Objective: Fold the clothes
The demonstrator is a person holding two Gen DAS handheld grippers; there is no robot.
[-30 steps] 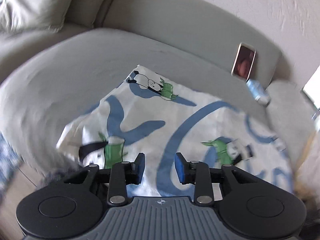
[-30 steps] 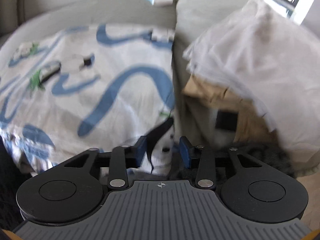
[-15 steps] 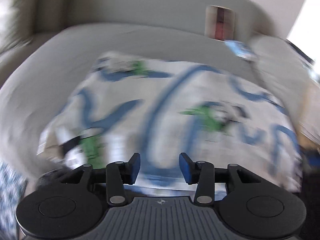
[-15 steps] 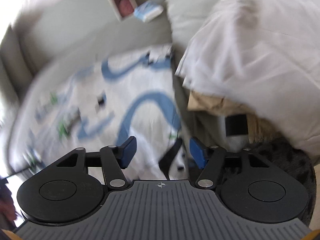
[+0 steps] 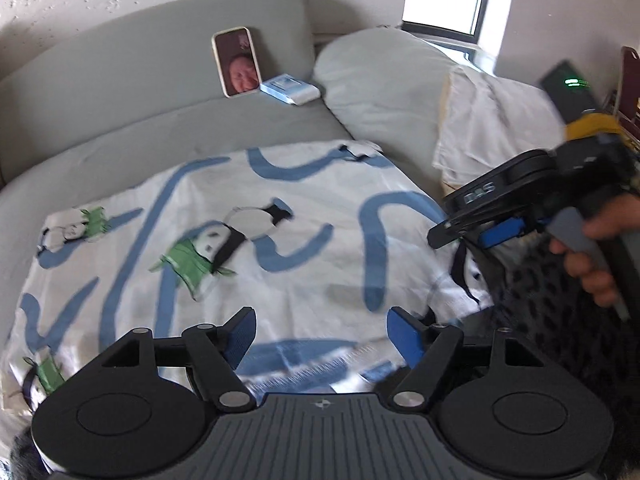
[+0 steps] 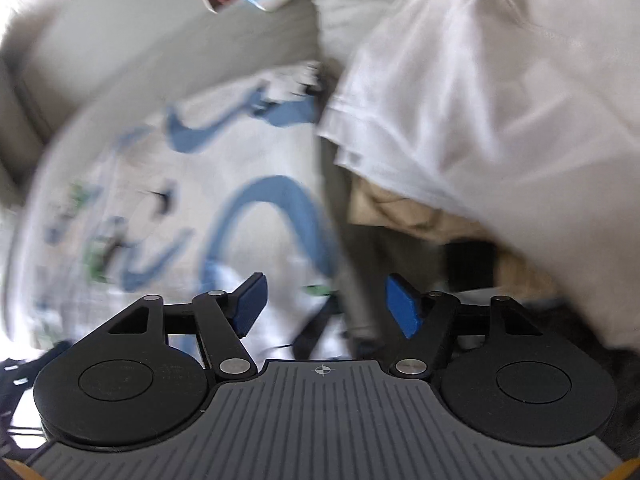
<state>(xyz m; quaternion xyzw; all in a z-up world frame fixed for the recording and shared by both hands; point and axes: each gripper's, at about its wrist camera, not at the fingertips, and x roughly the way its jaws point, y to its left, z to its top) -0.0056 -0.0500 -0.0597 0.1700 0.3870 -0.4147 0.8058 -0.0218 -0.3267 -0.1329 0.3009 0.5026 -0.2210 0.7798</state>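
A white cloth with blue swirls and panda prints (image 5: pixel 260 248) lies spread flat on the grey sofa seat (image 5: pixel 140 148). My left gripper (image 5: pixel 322 334) hovers over the cloth's near edge, its jaws opening, nothing between the blue pads. In the left wrist view the right gripper (image 5: pixel 472 236), held in a hand (image 5: pixel 596 248), hangs over the cloth's right edge. In the blurred right wrist view the same cloth (image 6: pixel 192 200) fills the left half. My right gripper (image 6: pixel 324 308) stands above its near right corner, jaws opening and empty.
A phone (image 5: pixel 236 62) leans on the sofa back beside a tissue pack (image 5: pixel 290 90). A grey cushion (image 5: pixel 384 80) and a pile of white clothes (image 6: pixel 500 92) over a tan item (image 6: pixel 400 212) lie to the right. A dark spotted rug (image 5: pixel 560 320) covers the floor.
Both grippers' jaws have opened wider. The left gripper has swung right along the cloth's near edge and rolled. The right gripper has rolled, tilting its view.
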